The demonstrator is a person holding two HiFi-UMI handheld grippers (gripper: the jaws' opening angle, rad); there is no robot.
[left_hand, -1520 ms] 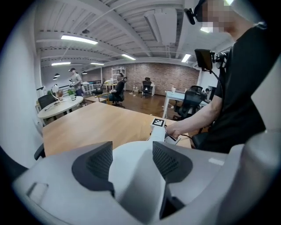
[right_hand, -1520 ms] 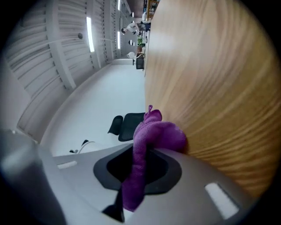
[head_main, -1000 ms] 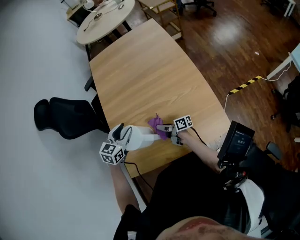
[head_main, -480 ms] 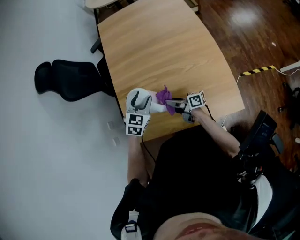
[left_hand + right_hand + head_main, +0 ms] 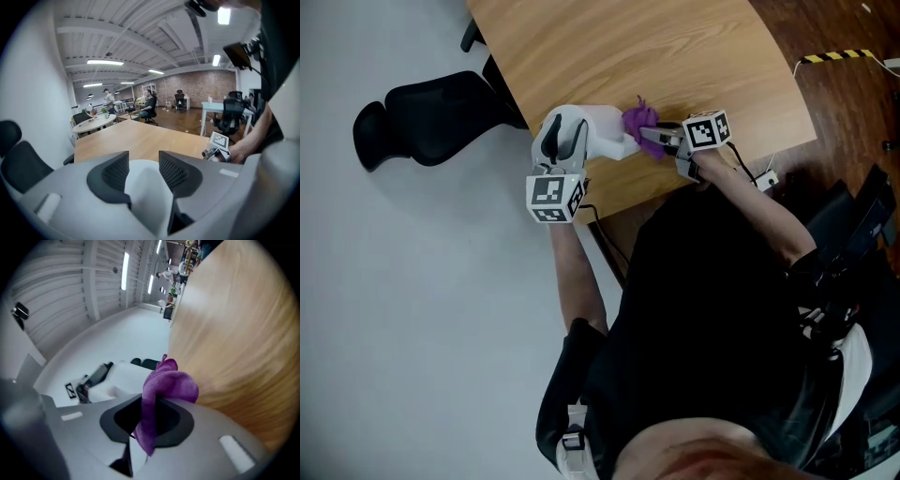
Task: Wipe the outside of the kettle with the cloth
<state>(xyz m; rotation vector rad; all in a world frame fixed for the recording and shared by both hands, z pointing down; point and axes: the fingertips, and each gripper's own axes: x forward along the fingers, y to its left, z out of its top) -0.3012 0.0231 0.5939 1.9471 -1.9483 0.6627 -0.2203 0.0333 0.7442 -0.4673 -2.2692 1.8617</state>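
A white kettle (image 5: 600,131) sits near the front edge of the wooden table (image 5: 703,47). My left gripper (image 5: 564,142) is shut on its handle side, and the white body (image 5: 140,180) fills the gap between the jaws. From the right, my right gripper (image 5: 664,139) is shut on a purple cloth (image 5: 639,117) and holds it against the kettle's side. In the right gripper view the cloth (image 5: 169,383) bunches out of the jaws, just in front of the kettle (image 5: 123,379). The right gripper (image 5: 213,151) also shows at the right of the left gripper view.
A black office chair (image 5: 431,94) stands left of the table on the pale floor. Yellow-black tape (image 5: 834,58) marks the wooden floor at the far right. Across the room are a round table (image 5: 93,123) and seated people. The kettle is close to the table's front edge.
The head view has tipped down, so the table slid up the frame. The left gripper sank a little with the kettle. The cloth stays against the kettle in the right gripper.
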